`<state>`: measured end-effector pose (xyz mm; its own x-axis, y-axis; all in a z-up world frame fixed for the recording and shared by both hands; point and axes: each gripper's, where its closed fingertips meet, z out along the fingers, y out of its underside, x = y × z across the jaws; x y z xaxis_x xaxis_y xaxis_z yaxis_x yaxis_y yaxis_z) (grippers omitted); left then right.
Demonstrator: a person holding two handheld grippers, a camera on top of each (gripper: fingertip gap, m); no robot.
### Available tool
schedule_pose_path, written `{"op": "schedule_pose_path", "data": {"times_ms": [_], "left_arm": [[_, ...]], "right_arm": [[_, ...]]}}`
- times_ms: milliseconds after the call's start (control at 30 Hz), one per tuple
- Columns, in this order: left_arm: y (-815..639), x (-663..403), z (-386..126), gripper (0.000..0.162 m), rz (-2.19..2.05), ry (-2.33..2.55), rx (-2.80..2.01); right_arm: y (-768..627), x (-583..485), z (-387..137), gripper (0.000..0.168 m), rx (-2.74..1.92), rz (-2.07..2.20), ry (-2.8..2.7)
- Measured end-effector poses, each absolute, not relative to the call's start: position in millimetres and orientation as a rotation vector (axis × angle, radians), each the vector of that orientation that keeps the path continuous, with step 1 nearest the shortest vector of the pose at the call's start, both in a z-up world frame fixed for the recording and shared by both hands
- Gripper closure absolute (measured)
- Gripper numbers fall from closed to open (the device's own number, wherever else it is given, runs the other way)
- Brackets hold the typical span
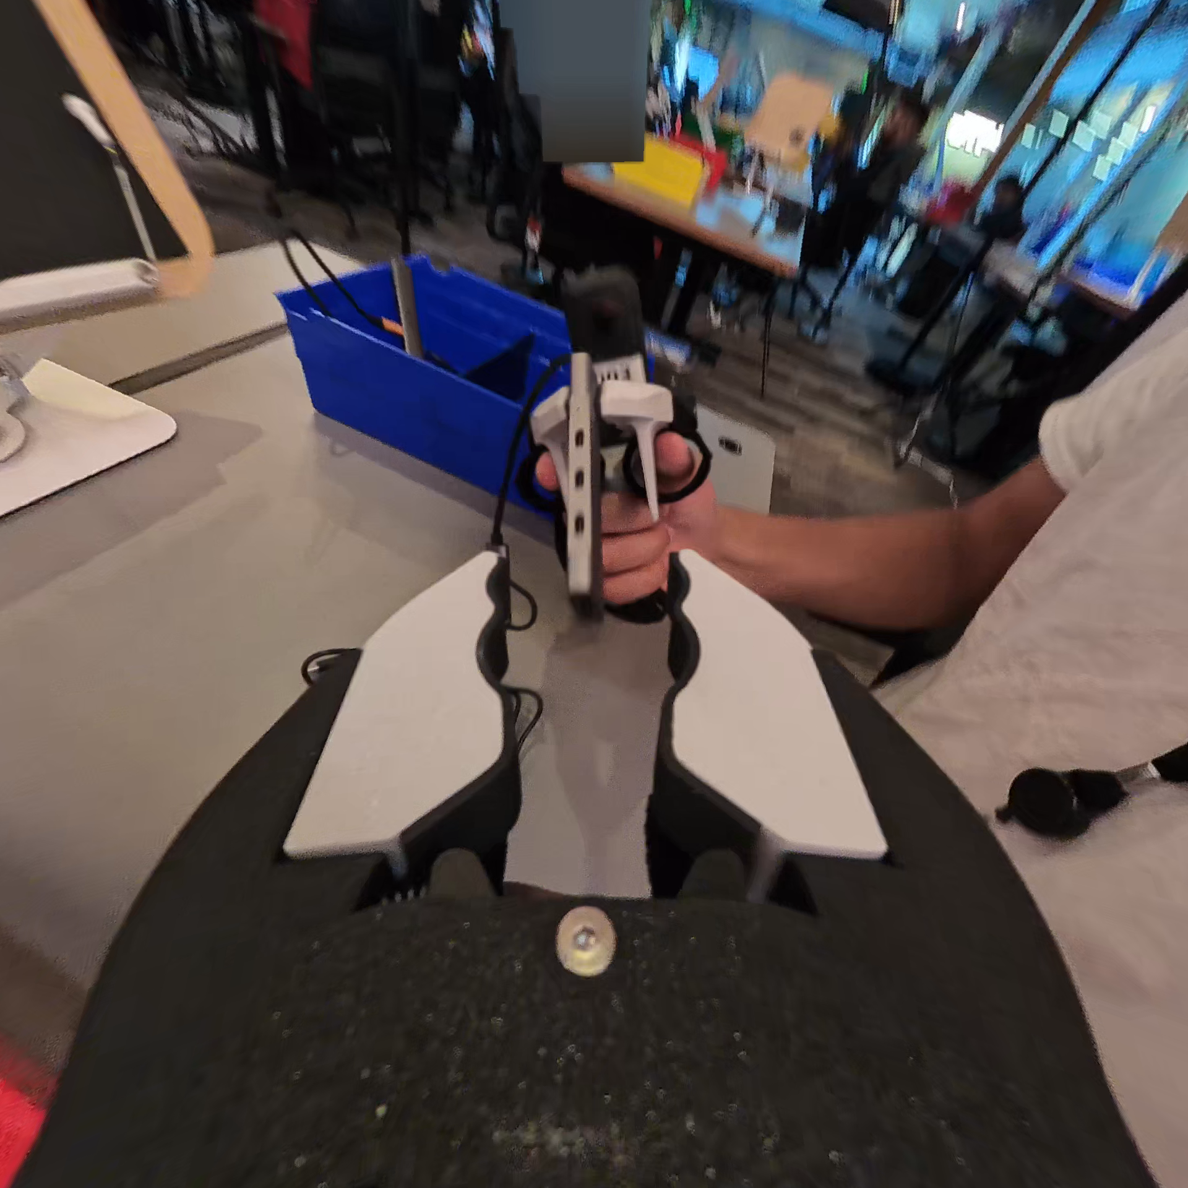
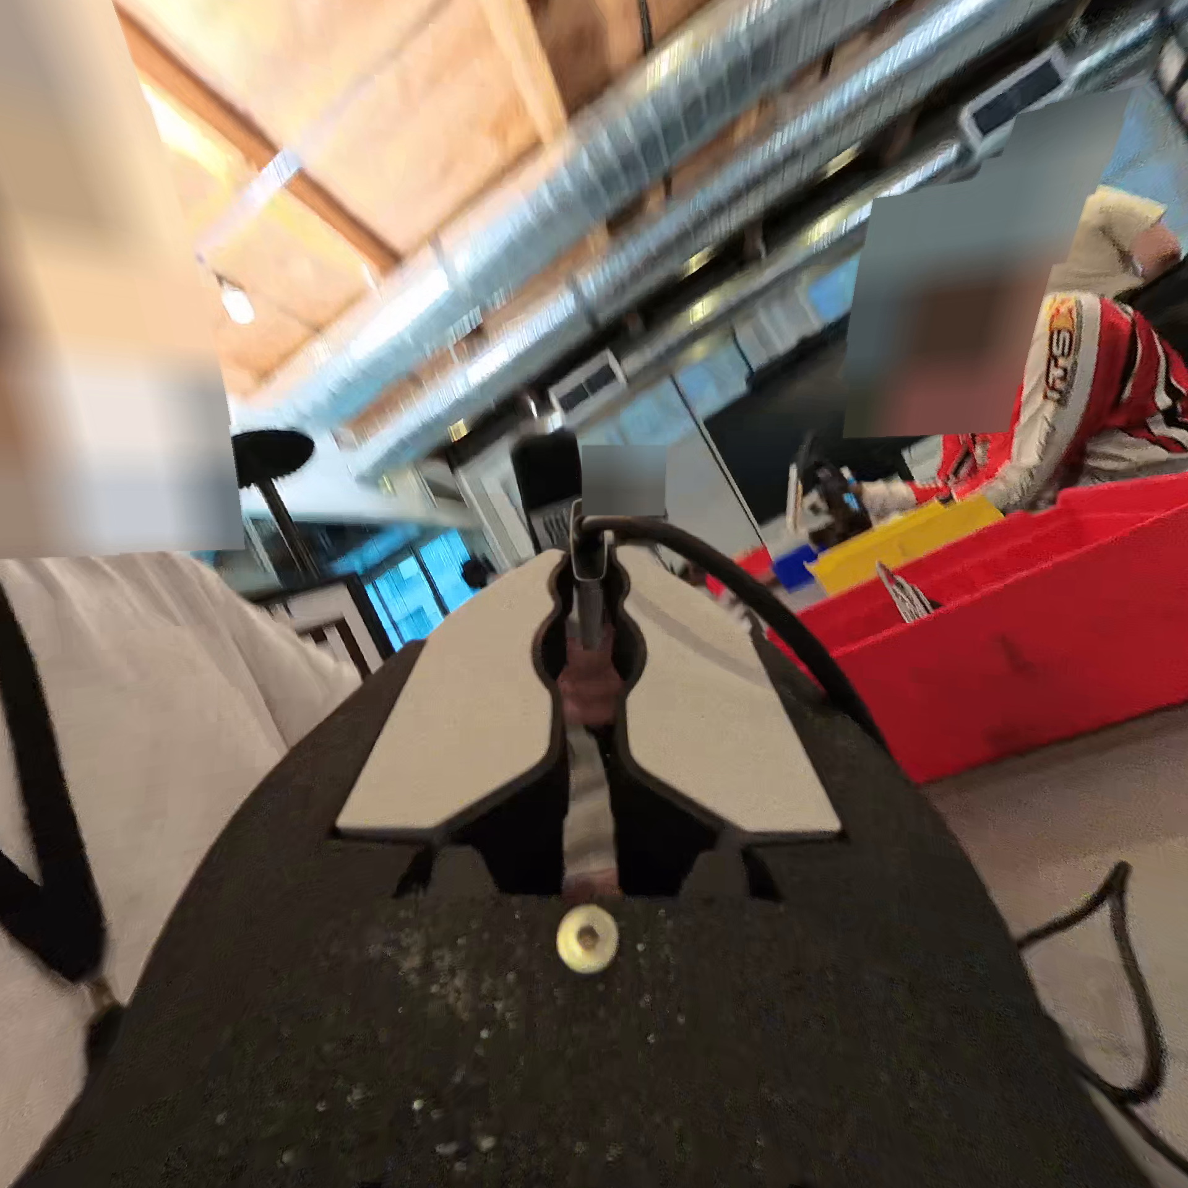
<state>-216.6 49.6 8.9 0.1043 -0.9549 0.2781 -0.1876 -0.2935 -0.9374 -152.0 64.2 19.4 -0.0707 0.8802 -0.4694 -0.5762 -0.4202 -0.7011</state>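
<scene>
My left gripper (image 1: 588, 572) is open and empty, low over the grey table (image 1: 193, 611). Just beyond its fingertips, my right gripper (image 1: 598, 450) points back at it, held by a hand (image 1: 633, 553). It is shut on a thin flat silver device (image 1: 582, 488) with small openings along its edge, held upright. A black cable (image 1: 514, 463) runs from the device down past the left finger's tip. In the right wrist view my right gripper (image 2: 588, 559) clamps the silver device (image 2: 588, 578) end-on, and the cable (image 2: 739, 591) curves off to the right.
A blue bin (image 1: 398, 386) with a grey rod (image 1: 408, 308) stands behind the grippers. A white monitor base (image 1: 64, 437) is at far left. A person in a white shirt (image 1: 1093, 546) is at right. A red bin (image 2: 1028, 643) and a yellow bin (image 2: 900, 546) lie right. One gripper's finger ends stand about 7 cm off the other's.
</scene>
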Motion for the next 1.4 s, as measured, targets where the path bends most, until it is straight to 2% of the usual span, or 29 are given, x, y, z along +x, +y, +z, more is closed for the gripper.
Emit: {"op": "schedule_pose_path", "data": {"times_ms": [167,333,400,433,467,733,800,867,967,1067,1133,1200,1233,1333,1400], "left_arm": [[45.8,-204.6,-1.1,0.115,-1.405,0.896,-1.557],[56.0,-186.7,1.7,0.117,-1.421,0.725,-1.518],[58.4,-185.8,5.5,0.126,-1.466,0.682,-1.498],[58.7,-186.3,6.7,0.145,-1.480,0.672,-1.486],[59.4,-186.7,7.3,0.153,-1.476,0.670,-1.478],[73.6,-193.3,17.4,0.153,-1.290,0.788,-1.511],[74.6,-195.4,23.7,0.154,-1.218,0.853,-1.504],[77.2,-201.5,32.5,0.154,-1.101,0.924,-1.498],[77.6,-210.7,37.2,0.153,-0.840,1.096,-1.504],[76.2,-213.2,26.6,0.153,-0.639,1.245,-1.554],[76.5,-210.2,18.4,0.153,-0.579,1.276,-1.586],[71.6,-201.6,14.2,0.153,-0.614,1.284,-1.589],[70.2,-197.0,13.2,0.153,-0.634,1.276,-1.590],[68.6,-180.6,20.2,0.154,-0.734,1.176,-1.581],[68.7,-172.3,23.1,0.153,-0.787,1.108,-1.560]], "right_arm": [[79.4,-128.6,17.6,0.160,-0.928,1.912,-0.111],[75.5,-142.0,13.1,0.160,-0.932,1.953,-0.105],[72.4,-147.4,10.1,0.160,-0.952,1.938,-0.120],[72.1,-148.4,8.6,0.160,-0.961,1.930,-0.117],[72.4,-148.8,6.8,0.160,-0.968,1.918,-0.115],[69.8,-173.8,-19.4,0.156,-1.198,1.806,-0.295],[68.5,-184.5,-32.8,0.165,-1.319,1.705,-0.392],[64.4,-195.0,-50.1,0.153,-1.466,1.551,-0.553],[53.6,-200.0,-64.1,0.146,-1.605,1.223,-0.864],[72.7,-186.1,-35.6,0.144,-1.521,0.789,-0.853],[79.4,-183.2,-21.1,0.130,-1.472,0.596,-0.823],[85.0,-189.2,-31.6,0.115,-1.501,0.416,-0.877],[89.8,-190.5,-38.6,0.115,-1.508,0.320,-0.889],[96.4,-187.0,-41.0,0.142,-1.441,0.136,-0.836],[94.3,-185.1,-40.7,0.143,-1.473,0.244,-0.741]]}}
